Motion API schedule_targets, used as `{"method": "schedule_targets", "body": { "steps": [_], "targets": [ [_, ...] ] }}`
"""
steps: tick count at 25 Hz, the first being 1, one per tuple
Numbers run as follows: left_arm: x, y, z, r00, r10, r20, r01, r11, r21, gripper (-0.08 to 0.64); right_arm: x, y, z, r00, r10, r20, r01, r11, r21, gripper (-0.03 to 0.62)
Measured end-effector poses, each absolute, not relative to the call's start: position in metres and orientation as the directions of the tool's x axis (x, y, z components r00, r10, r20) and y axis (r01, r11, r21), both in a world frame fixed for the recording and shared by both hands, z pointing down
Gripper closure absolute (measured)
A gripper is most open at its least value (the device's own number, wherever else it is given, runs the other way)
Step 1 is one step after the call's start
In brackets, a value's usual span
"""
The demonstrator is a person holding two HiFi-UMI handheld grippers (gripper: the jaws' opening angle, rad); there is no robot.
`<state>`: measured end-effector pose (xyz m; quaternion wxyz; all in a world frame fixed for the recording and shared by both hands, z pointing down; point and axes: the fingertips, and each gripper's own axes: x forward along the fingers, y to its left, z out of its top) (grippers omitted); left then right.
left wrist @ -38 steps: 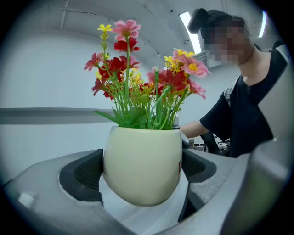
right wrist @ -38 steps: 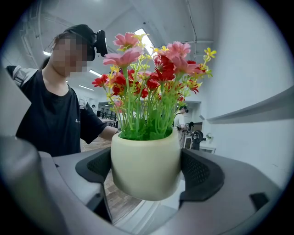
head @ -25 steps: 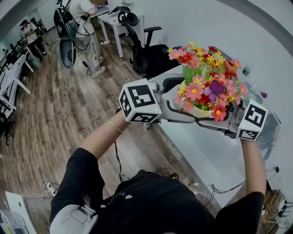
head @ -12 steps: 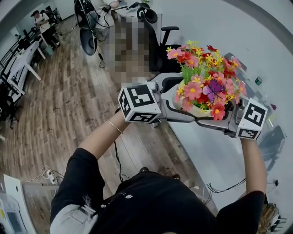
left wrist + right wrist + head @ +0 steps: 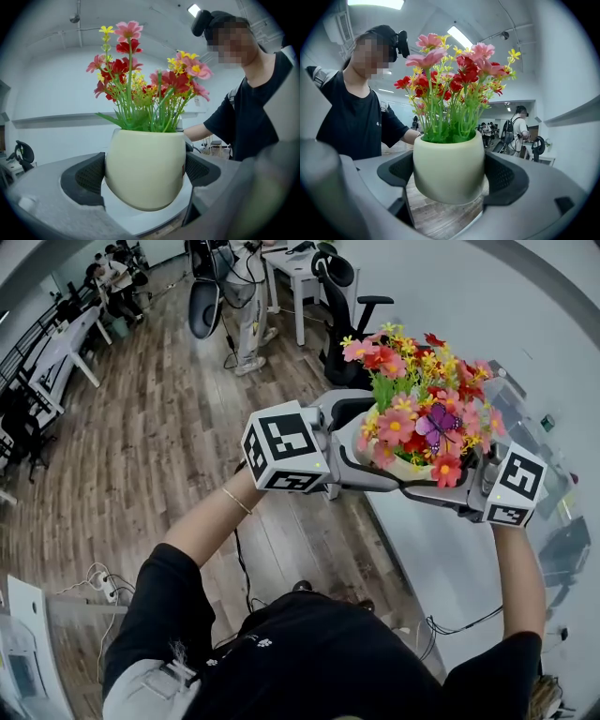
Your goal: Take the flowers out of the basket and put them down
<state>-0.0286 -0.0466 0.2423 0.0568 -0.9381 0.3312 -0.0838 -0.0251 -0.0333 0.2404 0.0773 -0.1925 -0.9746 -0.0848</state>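
Observation:
A cream pot [image 5: 403, 466] full of red, pink and yellow artificial flowers [image 5: 424, 390] hangs in the air above the white table's edge. Both grippers clasp it from opposite sides. My left gripper [image 5: 373, 468] comes in from the left and is shut on the pot [image 5: 145, 168], whose sides touch both dark pads [image 5: 88, 176]. My right gripper [image 5: 446, 493] comes in from the right and is shut on the same pot [image 5: 449, 165], again squeezed between its pads [image 5: 505, 176]. The flowers [image 5: 146, 79] stand upright. No basket shows in any view.
A white table [image 5: 441, 563] runs along the right under the pot, with small items at its far end [image 5: 548, 423]. Wooden floor [image 5: 141, 456] lies to the left. A black office chair [image 5: 349, 292], desks and several people stand at the back.
The pot and both grippers keep the same hold and place in the view. The background has slid: the chair and table edge sit differently, and more floor shows behind.

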Motion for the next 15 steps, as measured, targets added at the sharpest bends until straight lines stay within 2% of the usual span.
{"method": "schedule_targets", "body": {
  "steps": [15],
  "targets": [
    [-0.114,0.003,0.247,0.742,-0.660,0.114,-0.642,-0.749,-0.161,0.040,-0.109,0.015,0.245,-0.903,0.404,0.149,0.423,0.897,0.130,0.133]
  ]
}}
